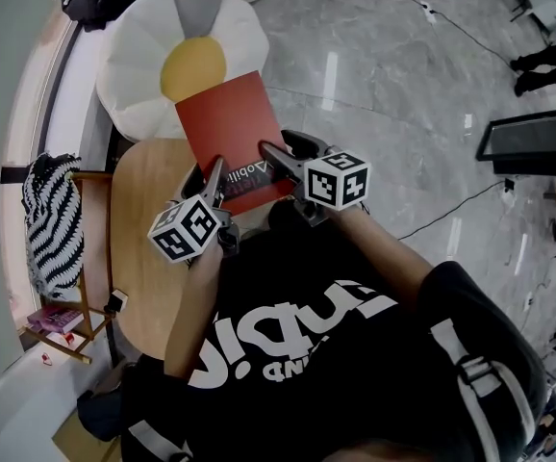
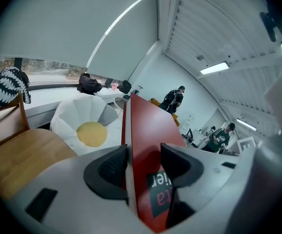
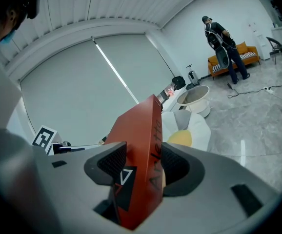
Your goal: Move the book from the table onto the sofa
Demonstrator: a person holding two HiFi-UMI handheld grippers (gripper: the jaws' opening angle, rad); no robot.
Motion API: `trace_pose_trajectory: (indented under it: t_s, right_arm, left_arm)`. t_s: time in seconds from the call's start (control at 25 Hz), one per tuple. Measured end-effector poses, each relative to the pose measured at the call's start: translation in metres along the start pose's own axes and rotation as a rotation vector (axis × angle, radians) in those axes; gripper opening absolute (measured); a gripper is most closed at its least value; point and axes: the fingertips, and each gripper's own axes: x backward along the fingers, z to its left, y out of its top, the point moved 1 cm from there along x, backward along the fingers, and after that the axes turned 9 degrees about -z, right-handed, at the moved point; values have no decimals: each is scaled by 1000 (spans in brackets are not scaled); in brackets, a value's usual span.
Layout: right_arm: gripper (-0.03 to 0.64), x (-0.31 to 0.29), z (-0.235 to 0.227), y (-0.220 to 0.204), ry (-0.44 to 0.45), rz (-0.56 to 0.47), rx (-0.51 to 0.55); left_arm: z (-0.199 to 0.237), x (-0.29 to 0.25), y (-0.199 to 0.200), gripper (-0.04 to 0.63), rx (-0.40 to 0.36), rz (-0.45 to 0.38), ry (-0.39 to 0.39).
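A red book (image 1: 225,123) hangs in the air between both grippers, over the far edge of the round wooden table (image 1: 148,229) and the near rim of the white flower-shaped sofa (image 1: 177,51) with its yellow centre. My left gripper (image 1: 216,169) is shut on the book's near left corner, and my right gripper (image 1: 270,152) is shut on its near right edge. In the left gripper view the book (image 2: 148,130) stands edge-on between the pads of the left gripper (image 2: 143,162). The right gripper view shows the book's spine (image 3: 143,130) clamped by the right gripper (image 3: 143,162).
A wooden chair draped with a black-and-white striped garment (image 1: 52,219) stands left of the table. A dark screen on a stand (image 1: 533,142) and cables lie on the grey floor to the right. People (image 3: 221,43) stand far off near an orange couch (image 3: 231,57).
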Motion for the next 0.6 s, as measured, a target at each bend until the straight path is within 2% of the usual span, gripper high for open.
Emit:
trace_pose_trajectory:
  t_s: [0.28,0.6]
  right_arm:
    - [216,-6,-32,28,37,5,20]
    - [216,-14,-54,48,37,12,29]
  left_arm:
    - [-19,-37,8,222,3,-51,10]
    - [-30,-64,12,221,16,-61,9]
